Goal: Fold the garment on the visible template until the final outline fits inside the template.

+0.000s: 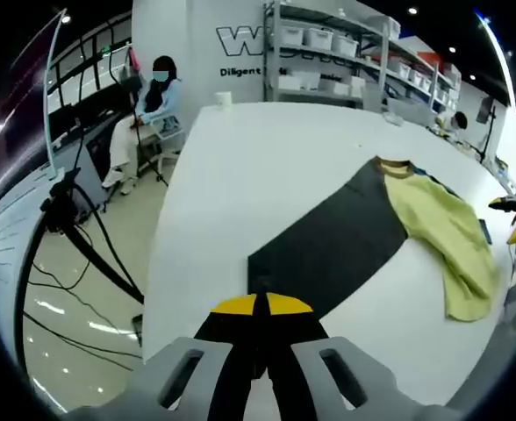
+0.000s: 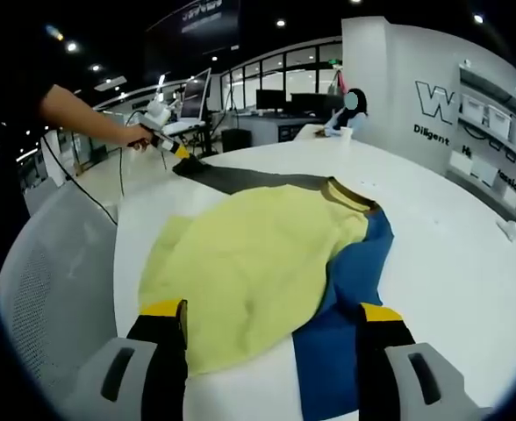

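Observation:
A garment with a yellow body [image 2: 249, 263], a blue part [image 2: 350, 289] and a long dark grey part [image 1: 328, 241] lies spread on the white table [image 1: 240, 167]. Its collar [image 2: 346, 195] points away from the right gripper. My left gripper [image 1: 262, 305] has its yellow tips together at the near end of the dark grey part, pinching that edge; in the right gripper view this left gripper [image 2: 177, 153] sits at the far end of the dark strip [image 2: 240, 178]. My right gripper [image 2: 271, 311] stands wide open over the yellow hem, jaws on either side, holding nothing. That same right gripper [image 1: 510, 219] appears beyond the yellow cloth [image 1: 451, 232].
A person [image 1: 157, 96] sits at the far left beyond the table, near shelves with white bins [image 1: 354, 53]. A cup [image 1: 225, 99] stands at the table's far edge. Cables and a stand [image 1: 65, 210] are on the floor at left. A grey chair back [image 2: 47, 263] is beside the table.

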The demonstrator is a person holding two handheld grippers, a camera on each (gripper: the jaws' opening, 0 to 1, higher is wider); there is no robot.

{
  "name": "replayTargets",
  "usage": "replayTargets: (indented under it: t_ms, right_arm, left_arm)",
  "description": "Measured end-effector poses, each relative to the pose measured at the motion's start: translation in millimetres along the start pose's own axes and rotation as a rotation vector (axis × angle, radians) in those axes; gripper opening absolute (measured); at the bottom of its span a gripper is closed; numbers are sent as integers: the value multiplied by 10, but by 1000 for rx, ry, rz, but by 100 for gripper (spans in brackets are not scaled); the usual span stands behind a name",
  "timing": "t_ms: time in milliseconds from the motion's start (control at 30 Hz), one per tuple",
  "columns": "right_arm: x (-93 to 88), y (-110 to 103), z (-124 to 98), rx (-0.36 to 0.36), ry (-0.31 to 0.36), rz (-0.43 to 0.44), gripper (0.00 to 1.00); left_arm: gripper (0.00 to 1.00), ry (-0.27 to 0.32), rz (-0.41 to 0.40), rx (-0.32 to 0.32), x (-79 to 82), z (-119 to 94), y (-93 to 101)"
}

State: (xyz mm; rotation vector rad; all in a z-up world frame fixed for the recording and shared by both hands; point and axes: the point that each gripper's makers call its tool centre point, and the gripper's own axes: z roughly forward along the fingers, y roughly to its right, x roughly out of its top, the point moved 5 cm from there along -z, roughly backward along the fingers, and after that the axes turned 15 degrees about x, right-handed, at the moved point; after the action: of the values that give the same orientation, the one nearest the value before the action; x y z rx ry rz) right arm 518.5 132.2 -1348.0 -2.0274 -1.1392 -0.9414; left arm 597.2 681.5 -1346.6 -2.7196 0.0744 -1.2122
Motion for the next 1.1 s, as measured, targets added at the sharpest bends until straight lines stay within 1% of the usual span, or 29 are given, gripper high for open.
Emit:
replayTargets:
  t_ms: [100, 167, 200, 300, 400, 433, 500, 533, 600, 667, 733, 867, 1000, 1100]
  right_arm:
    - [-12, -18, 7, 4, -4, 0, 80]
    - [-27, -22, 8, 6, -9, 2, 80]
    - [-34, -21, 7, 6, -14, 4, 80]
    - [-30, -11, -2, -3, -19, -5, 82]
    - [-19, -5, -10, -6, -14, 5, 82]
    - [-18, -1, -14, -9, -17, 0, 82]
    - [-19, -8, -19, -10, -20, 2, 82]
    - [-21, -5, -23, -12, -21, 2, 82]
    - [-23, -4, -35, -13, -21, 2, 82]
    - [-37, 3, -60, -16, -29, 3, 82]
    - [-49, 11, -84, -18, -31, 8, 82]
    - [-85, 33, -123, -28, -39, 13, 82]
    - [-158, 59, -168, -40, -51, 21, 81]
    - [-189, 58, -201, -48, -51, 28, 81]
  left_arm:
    - [4, -9, -25, 34, -41, 14, -104]
    - [4, -9, -40, 44, -49, 22, -141]
    - [4, -9, -39, 48, -52, 25, -150]
    - [4, -10, -26, 91, -70, 43, -227]
    - [4, -30, -25, 117, -117, 90, -293]
    - [4, -31, -19, 129, -125, 98, -317]
    - [5, -15, 19, 180, -144, 88, -395]
    - [4, -24, 36, 202, -181, 78, -420]
    - [5, -30, 55, 202, -230, 61, -409]
    - [8, -29, 53, 197, -276, 28, -375]
    - [8, -28, 58, 192, -318, 2, -334]
    - [7, -32, 80, 144, -389, -47, -173]
    - [7, -24, 91, 116, -393, -62, -84]
    - [9, -8, 90, 82, -354, -81, -4]
